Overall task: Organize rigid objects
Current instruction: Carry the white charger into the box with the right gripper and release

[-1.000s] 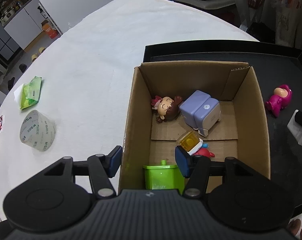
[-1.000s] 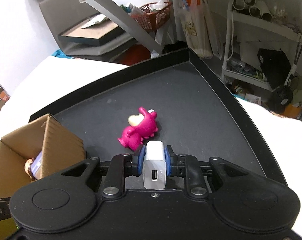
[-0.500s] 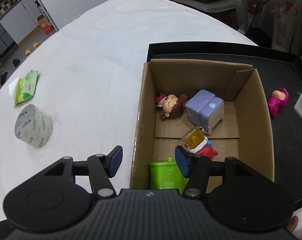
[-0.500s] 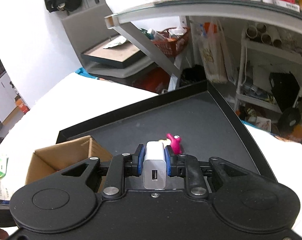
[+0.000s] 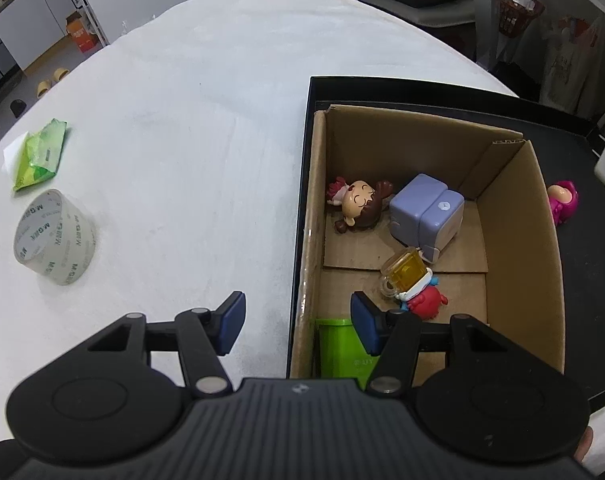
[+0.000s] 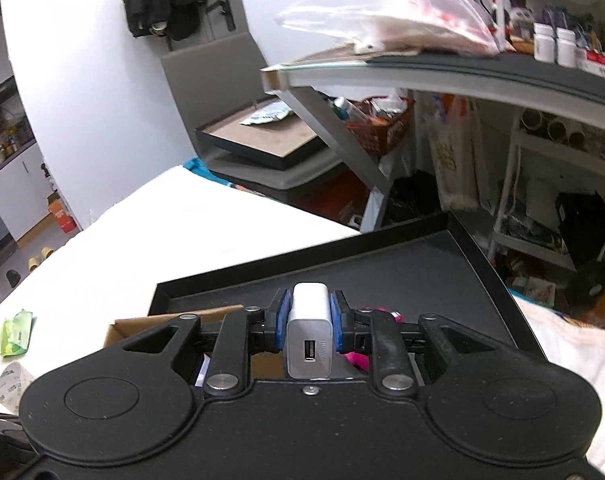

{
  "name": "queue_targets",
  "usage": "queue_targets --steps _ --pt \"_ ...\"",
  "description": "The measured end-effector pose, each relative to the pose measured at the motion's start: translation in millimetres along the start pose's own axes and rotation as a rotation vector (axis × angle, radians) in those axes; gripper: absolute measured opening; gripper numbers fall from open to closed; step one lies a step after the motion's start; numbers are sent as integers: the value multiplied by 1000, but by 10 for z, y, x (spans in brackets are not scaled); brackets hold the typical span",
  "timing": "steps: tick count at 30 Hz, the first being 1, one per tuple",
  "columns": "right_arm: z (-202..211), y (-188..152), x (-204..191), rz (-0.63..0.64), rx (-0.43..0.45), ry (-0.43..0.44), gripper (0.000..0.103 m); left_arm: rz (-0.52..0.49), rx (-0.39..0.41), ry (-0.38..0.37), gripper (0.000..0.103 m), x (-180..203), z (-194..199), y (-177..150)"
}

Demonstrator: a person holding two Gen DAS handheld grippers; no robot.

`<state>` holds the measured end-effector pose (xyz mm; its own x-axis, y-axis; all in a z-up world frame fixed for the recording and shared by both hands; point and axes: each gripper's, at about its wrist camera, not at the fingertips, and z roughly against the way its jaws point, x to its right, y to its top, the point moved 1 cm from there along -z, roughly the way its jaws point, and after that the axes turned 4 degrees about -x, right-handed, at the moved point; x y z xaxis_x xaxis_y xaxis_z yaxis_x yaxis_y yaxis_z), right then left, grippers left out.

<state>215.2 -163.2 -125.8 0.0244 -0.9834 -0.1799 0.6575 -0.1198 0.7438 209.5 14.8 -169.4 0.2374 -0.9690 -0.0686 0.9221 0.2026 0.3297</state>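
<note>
- Left wrist view: the white table (image 5: 174,128) carries everything, and a black tray (image 5: 582,280) lies at its right edge.
- One cardboard box (image 5: 518,248) stands in the left part of the tray, close against its left rim, open at the top.
- One left gripper (image 5: 294,320) hangs over the box's near left wall, jaws spread wide and holding nothing.
- One right gripper (image 6: 308,322) is raised above the tray, jaws clenched on the single white USB charger (image 6: 309,332), port end facing the camera.
- Five things lie in the box: one purple block-shaped gadget (image 5: 426,216) near the far right corner, one brown-haired doll (image 5: 358,206) beside it by the left wall, one green bin toy (image 5: 342,344) against the near wall, one yellow cube toy (image 5: 404,274) and one red figure (image 5: 424,300) touching it, mid-floor.
- One pink figure (image 5: 562,202) remains on the tray floor, just outside the box's right wall.
- Outside the tray, near the table's left edge, are one roll of tape (image 5: 54,236) and one green packet (image 5: 40,152); whether they belong to the sorting I cannot tell.
- Judgement: the job looks well past halfway, with five items boxed, the charger in transit, and the pink figure left to collect.
</note>
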Motion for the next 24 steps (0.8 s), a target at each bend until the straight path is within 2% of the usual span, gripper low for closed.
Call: queue_targets --steps 11,14,15,16,18,24 --pt "6 13 -313 61 23 45 21 33 14 -64 55 -112 -46 -39" --pt "-9 -5 -401 76 14 61 21 59 24 -96 36 -169 -56 -63" --pt "-15 -18 -437 83 12 64 21 69 18 -111 23 -191 -66 -66" --pt "-25 -28 -469 91 9 66 21 78 11 -127 16 -215 -79 -69" --pt "-47 -43 -513 100 1 74 21 95 8 -164 11 -244 -87 -75" --pt "-110 -58 -544 95 -18 77 21 98 14 -176 11 -243 -88 -86"
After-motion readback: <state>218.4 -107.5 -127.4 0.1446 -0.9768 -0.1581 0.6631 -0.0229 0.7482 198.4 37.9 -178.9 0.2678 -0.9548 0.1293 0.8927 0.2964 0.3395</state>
